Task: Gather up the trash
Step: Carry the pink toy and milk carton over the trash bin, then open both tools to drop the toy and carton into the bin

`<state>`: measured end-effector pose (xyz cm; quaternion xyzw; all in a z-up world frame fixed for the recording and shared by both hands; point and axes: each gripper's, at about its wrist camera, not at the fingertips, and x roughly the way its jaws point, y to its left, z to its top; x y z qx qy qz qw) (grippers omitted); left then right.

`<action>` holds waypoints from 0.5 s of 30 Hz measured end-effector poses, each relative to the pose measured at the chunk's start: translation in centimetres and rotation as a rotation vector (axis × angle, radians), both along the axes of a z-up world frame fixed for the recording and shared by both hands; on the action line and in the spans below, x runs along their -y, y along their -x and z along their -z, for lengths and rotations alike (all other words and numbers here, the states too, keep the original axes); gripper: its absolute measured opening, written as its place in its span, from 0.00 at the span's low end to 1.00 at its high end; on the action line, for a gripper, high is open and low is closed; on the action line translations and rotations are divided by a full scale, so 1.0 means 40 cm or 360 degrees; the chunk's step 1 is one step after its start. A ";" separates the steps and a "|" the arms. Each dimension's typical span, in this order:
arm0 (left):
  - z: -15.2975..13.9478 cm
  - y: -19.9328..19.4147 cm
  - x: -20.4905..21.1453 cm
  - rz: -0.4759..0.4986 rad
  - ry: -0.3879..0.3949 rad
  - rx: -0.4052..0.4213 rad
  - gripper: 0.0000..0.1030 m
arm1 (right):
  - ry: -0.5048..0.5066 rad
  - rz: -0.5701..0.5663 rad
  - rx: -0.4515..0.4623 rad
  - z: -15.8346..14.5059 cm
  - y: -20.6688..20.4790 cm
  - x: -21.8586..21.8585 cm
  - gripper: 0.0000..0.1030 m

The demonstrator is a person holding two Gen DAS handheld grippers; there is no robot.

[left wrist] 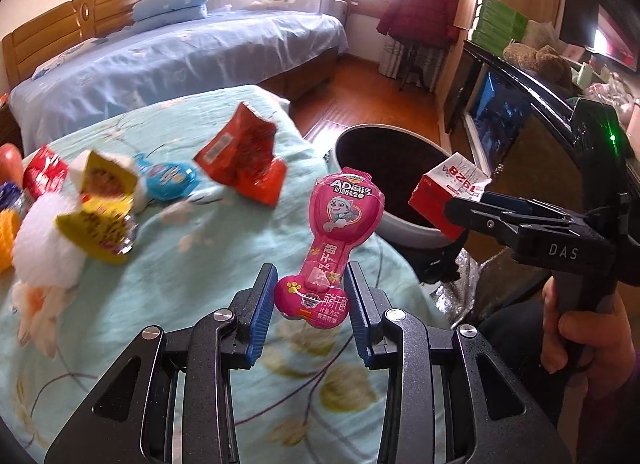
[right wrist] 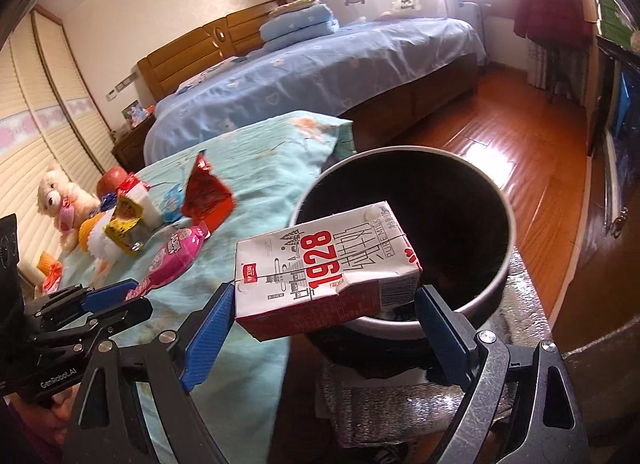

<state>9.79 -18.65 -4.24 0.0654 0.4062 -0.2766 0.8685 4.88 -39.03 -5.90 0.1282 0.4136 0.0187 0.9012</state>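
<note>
Cardboard milk carton [right wrist: 326,264] is clamped flat by the right gripper [right wrist: 324,318] over the round bin [right wrist: 506,224]; a glossy pink wrapper [left wrist: 320,248] is pinched by the left gripper [left wrist: 311,304].

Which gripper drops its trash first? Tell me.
Right. Its milk carton already hangs over the bin, while the left gripper holds the pink wrapper above the bedspread.

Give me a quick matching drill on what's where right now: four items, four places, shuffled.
Items:
1. milk carton
2. pink candy packet
3. red snack wrapper
4. red coat

Places:
A. lying on the teal bedspread
B. hanging near the window
C. between the right gripper fingers, at the trash bin
D. between the left gripper fingers

Pairs: 1-C, 2-D, 3-A, 4-B
</note>
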 end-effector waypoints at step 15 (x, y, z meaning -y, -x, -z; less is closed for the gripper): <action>-0.005 -0.060 0.134 0.0102 -0.0041 -0.0013 0.33 | -0.0090 0.0180 -0.0073 0.018 -0.044 0.136 0.88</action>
